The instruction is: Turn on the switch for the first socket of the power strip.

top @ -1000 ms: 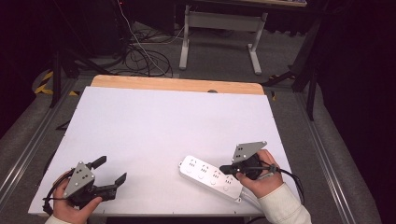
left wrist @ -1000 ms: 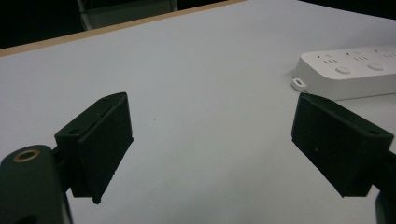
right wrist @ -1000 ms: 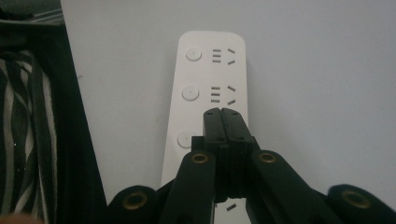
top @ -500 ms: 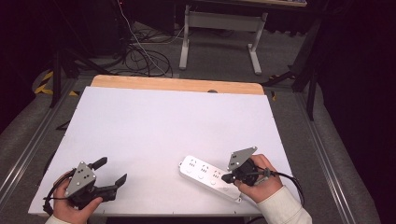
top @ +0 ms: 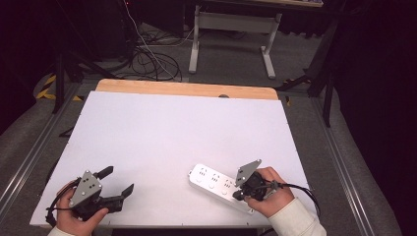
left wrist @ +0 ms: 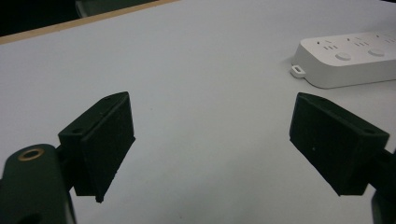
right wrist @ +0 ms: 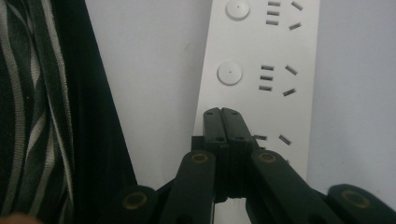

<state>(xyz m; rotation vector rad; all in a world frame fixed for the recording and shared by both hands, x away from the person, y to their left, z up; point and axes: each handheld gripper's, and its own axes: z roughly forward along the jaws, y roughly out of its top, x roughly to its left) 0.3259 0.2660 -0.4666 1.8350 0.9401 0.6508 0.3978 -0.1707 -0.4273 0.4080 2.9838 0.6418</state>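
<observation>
Pressing down with jaws together, the right tool (top: pixel 239 195) is working a power strip (top: pixel 212 180) button; the left tool (top: pixel 117 183) is idling, jaws apart; next comes a firm push.

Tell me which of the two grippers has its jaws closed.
The right gripper, over the white power strip: its two black jaws sit pressed together with nothing between them. The left gripper stands wide open above bare table.

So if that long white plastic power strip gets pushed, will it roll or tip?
Probably neither: the long white plastic power strip lies flat and low on the white table, so it would likely slide. Its hard, smooth casing looks stiff and perhaps slippery. The shut right gripper is over one end, so it may pivot.
</observation>
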